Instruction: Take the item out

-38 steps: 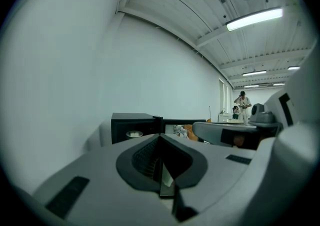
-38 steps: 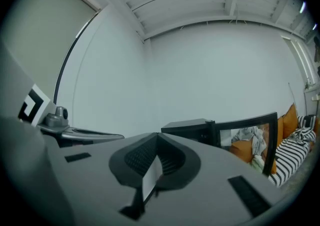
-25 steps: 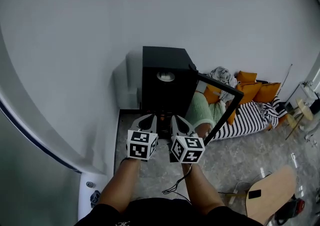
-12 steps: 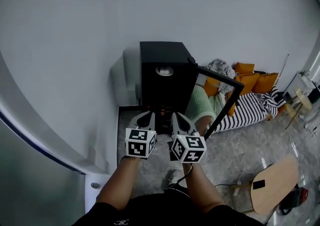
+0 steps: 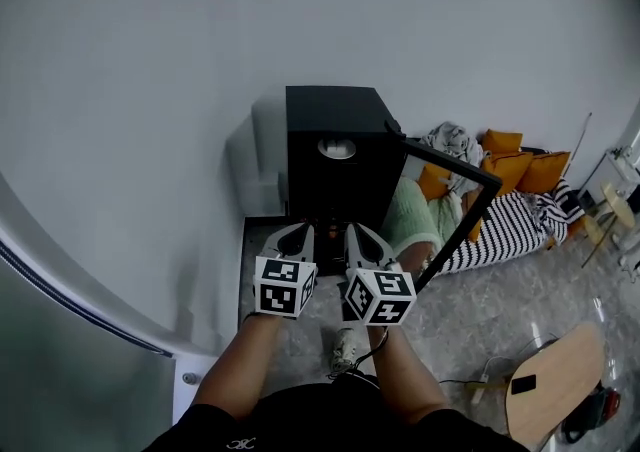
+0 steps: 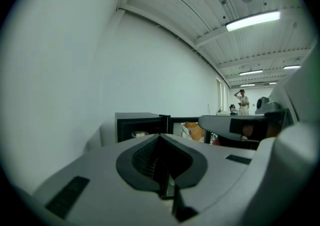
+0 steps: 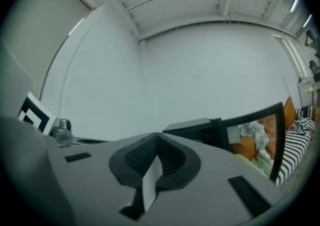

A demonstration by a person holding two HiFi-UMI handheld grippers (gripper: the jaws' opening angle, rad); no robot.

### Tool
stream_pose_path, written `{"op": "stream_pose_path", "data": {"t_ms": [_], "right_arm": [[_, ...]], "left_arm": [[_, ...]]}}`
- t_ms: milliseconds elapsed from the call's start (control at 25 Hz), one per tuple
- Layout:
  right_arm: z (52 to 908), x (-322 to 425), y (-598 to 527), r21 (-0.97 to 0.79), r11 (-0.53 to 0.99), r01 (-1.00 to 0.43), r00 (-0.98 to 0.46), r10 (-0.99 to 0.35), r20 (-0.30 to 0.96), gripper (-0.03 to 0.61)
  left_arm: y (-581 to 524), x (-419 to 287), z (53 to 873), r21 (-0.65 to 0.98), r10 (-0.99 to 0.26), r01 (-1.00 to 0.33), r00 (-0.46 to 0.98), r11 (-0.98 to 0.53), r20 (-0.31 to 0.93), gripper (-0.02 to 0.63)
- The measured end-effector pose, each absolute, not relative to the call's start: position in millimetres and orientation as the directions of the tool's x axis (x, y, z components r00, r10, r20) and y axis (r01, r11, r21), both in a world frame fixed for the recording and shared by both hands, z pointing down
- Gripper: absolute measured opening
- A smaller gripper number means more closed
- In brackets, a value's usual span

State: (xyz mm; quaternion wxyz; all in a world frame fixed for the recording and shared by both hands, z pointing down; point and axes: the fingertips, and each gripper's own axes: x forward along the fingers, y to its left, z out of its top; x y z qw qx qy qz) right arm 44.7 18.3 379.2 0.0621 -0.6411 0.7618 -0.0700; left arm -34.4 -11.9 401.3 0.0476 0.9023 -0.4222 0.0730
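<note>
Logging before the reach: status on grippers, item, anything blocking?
Both shut and empty: left gripper, right gripper, short of the black box-shaped cabinet. Pale round item inside, untouched. Black-framed glass door swung open; nothing seen blocking.

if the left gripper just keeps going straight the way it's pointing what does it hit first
Most likely the black cabinet: the left gripper, jaws shut, points at its open front, where a pale round item sits inside. Depth is hard to judge, but nothing shows in between.
</note>
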Motion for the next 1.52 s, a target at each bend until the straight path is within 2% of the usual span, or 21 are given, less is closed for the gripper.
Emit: {"op": "stream_pose_path", "data": {"t_ms": [840,1080,1280,1520], "right_arm": [[423,112,-142,-0.26,0.15,-0.954,-0.172,-0.983,0.065,0.005],[432,147,-191,-0.326,0.126,-0.937,-0.167,-0.98,0.103,0.005],[436,172,-221,-0.347,0.136,-0.928,-0.188,-0.975,0.121,0.004],[451,198,-254,-0.369,0.154,-0.917,-0.222,-0.964,0.149,0.005]], "left_arm": [[-160,20,444,0.045,-0.76,-0.787,0.608,-0.616,0.23,0.0],[-201,42,446,0.102,-0.762,-0.8,0.595,-0.591,0.255,0.0],[-226,65,442,0.143,-0.768,-0.809,0.587,-0.571,0.256,0.0],[-250,88,447,0.116,-0.793,-0.835,0.547,-0.537,0.267,0.0]]}}
